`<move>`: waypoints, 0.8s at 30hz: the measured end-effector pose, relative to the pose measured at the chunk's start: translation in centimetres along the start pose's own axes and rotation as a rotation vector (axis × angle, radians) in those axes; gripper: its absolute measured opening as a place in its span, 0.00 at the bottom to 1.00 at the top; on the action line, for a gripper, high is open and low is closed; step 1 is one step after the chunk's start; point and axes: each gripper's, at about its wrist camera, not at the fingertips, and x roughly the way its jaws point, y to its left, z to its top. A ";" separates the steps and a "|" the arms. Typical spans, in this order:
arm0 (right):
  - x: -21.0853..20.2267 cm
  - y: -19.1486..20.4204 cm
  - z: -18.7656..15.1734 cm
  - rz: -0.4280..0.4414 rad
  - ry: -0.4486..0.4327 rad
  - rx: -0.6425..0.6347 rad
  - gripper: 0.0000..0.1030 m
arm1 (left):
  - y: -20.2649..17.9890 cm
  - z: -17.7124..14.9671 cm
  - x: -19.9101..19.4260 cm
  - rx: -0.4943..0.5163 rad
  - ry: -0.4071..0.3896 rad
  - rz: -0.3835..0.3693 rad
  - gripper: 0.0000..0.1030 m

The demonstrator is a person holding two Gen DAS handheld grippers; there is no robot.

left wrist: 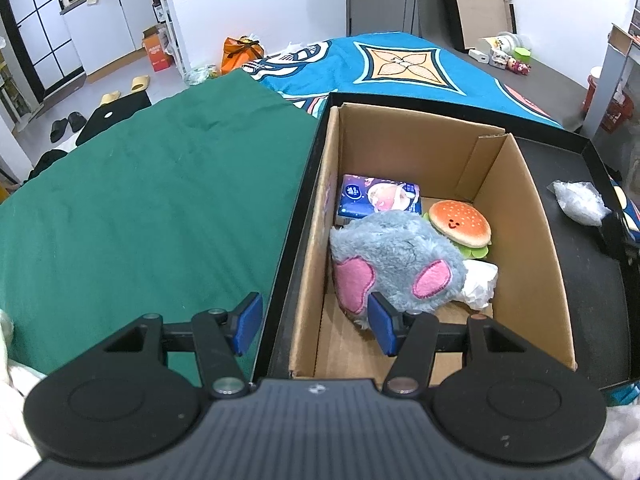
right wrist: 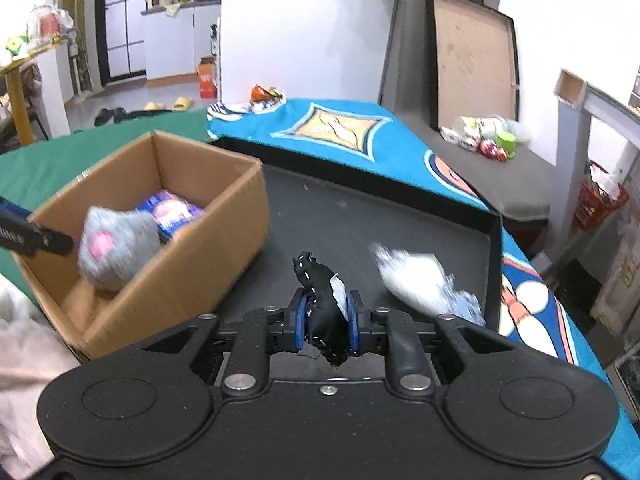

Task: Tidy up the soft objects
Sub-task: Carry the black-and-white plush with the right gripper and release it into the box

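A cardboard box (left wrist: 516, 200) (right wrist: 224, 184) stands in a black tray (left wrist: 576, 184) (right wrist: 360, 208). Inside it lie a grey plush toy with pink patches (left wrist: 392, 260) (right wrist: 116, 248), a burger plush (left wrist: 460, 222), a blue tissue pack (left wrist: 376, 198) (right wrist: 172, 212) and a white crumpled item (left wrist: 480, 284). My left gripper (left wrist: 316, 324) hangs open over the box's near left wall, with nothing between its fingers. My right gripper (right wrist: 327, 324) is shut on a black cloth piece with white stitching (right wrist: 320, 300), held above the tray. A white crumpled bag (right wrist: 416, 280) (left wrist: 580, 200) lies on the tray to its right.
A green cloth (left wrist: 152, 200) covers the surface left of the tray, a blue patterned cloth (left wrist: 400, 64) (right wrist: 344, 128) lies behind it. Toys and cups (right wrist: 488, 136) sit far right. Slippers and an orange box (left wrist: 156, 50) are on the floor beyond.
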 end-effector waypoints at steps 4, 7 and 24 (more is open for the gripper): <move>-0.2 0.9 1.4 0.017 -0.033 -0.011 0.20 | 0.3 0.1 -0.1 0.000 0.000 -0.007 0.54; -0.2 1.6 2.4 0.028 -0.059 -0.026 0.20 | 0.6 0.2 0.0 -0.002 0.006 -0.015 0.52; -0.8 6.0 5.9 0.135 -0.121 -0.068 0.20 | 1.6 0.0 0.8 -0.012 0.038 -0.083 0.12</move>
